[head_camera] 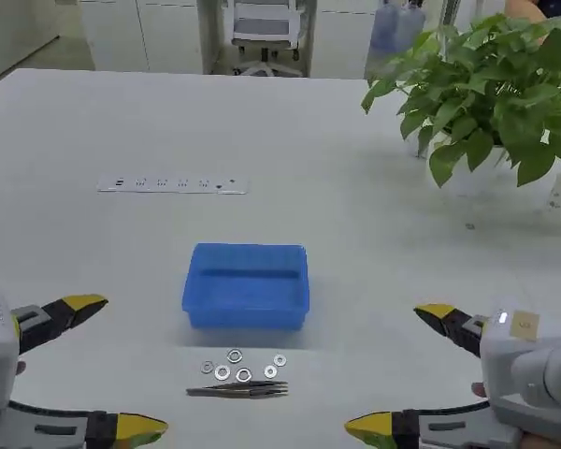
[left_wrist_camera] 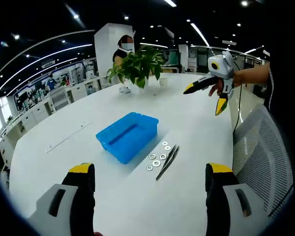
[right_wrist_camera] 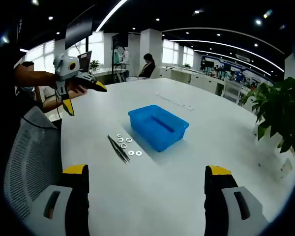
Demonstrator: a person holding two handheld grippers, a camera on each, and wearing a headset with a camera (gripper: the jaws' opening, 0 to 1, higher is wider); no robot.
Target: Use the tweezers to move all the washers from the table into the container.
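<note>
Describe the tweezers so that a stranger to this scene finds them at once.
On the white table, find the blue container. In front of it, toward the person, lies a cluster of washers. The tweezers lie along that cluster's near edge: the only long, thin, dark piece among small round rings.

Blue container [head_camera: 246, 285], seemingly silver washers [head_camera: 235, 355]

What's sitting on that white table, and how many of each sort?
Washers: 6
Tweezers: 1
Blue container: 1
Power strip: 1
Potted plant: 1
Total: 10
</note>
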